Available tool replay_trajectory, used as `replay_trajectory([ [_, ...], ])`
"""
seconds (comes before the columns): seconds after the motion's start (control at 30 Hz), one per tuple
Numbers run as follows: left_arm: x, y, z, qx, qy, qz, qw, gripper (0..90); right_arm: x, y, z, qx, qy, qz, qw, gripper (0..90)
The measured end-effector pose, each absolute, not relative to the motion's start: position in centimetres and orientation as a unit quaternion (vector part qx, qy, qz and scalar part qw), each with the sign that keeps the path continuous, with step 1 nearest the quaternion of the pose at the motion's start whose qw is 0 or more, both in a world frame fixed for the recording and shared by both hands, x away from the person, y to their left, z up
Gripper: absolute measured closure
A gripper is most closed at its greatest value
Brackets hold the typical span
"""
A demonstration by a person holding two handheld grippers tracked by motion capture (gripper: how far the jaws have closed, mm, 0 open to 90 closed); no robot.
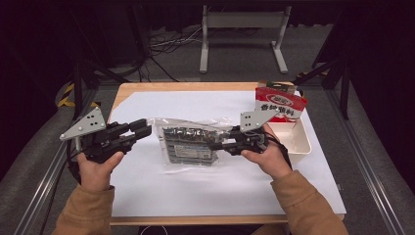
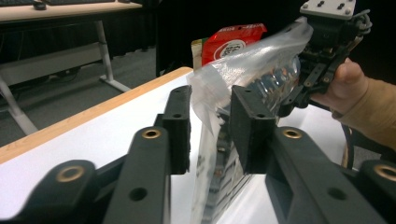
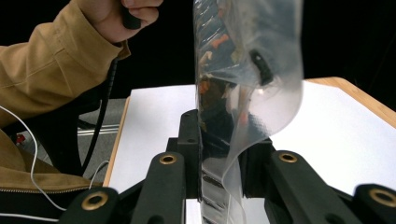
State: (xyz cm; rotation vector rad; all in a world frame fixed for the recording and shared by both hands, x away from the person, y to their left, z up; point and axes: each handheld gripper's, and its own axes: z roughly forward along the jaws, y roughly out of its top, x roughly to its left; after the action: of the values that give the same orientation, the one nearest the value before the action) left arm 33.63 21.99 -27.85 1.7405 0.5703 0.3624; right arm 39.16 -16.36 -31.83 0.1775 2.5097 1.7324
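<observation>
2 hand-held grippers (image 1: 147, 129) (image 1: 218, 145), 1 clear bag (image 1: 188, 142), 1 red pkt (image 1: 280, 106), 1 tray (image 1: 303, 142)

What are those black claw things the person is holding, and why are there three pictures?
Each claw is a hand-held gripper: a tool with two black jaws that pinch. One camera looks down from above. The other two ride on the grippers and look along their jaws. On the white-covered table lies a clear plastic bag with dark packets inside. The right hand-held gripper pinches the bag's edge. The left hand-held gripper stands open, with the bag's edge loose between its jaws. Behind are a white tray and a red snack packet.
</observation>
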Motion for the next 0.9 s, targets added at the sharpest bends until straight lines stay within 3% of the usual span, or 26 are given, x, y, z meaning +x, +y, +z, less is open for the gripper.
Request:
replay_trajectory([
  [0.23,33.5,21.7,-28.1,0.763,0.229,0.166,0.581,60.2,39.0,-18.4,-31.1,0.085,0.828,0.552,0.048,73.7],
  [0.9,35.1,22.0,-30.1,0.776,0.257,0.161,0.552,58.4,38.0,-23.0,-28.3,0.147,0.828,0.537,0.064,73.6],
])
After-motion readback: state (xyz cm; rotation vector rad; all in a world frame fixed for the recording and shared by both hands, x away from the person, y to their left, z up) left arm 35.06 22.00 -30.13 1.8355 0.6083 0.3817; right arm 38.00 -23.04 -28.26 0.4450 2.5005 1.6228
